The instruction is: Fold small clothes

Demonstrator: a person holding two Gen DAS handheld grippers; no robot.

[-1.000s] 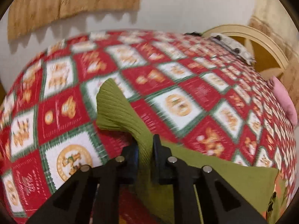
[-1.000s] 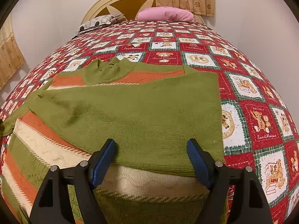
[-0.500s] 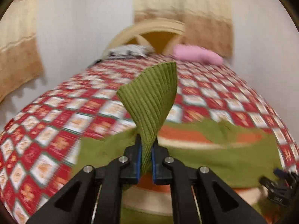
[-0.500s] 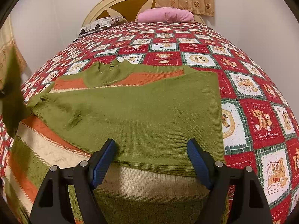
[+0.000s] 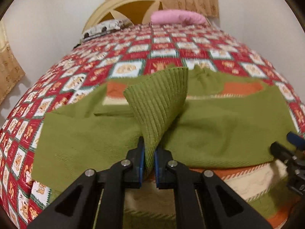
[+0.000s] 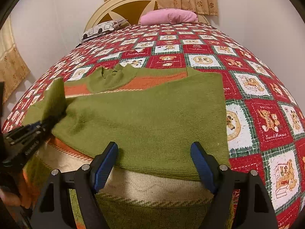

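A green sweater [image 6: 148,118] with orange and cream stripes is spread on the bed [image 6: 266,99], on a red patchwork quilt with bear pictures. Its neck opening points toward the headboard [image 6: 122,5] and the pink pillow [image 6: 169,17].

One sleeve is already laid flat across the chest, so that a wide green band covers the middle of the garment. This first fold is judged to be done.

The second sleeve is in work. Its ribbed cuff [image 5: 160,103] is clamped between the pads of the left hand-held gripper [image 5: 149,162], whose jaws are pressed together on the fabric. The cuff stands up above the sweater and is not yet put down. From the right wrist view the same gripper is seen at the left edge, with the cuff raised over the shoulder area.

The right hand-held gripper [image 6: 154,164] is held with its jaws wide apart above the lower edge of the folded sleeve; nothing is gripped between them, and whether they touch the cloth cannot be told.

What is left, as it seems: the held sleeve must be laid across the body and released, and then the lower part with the cream stripes must be folded up toward the neck.
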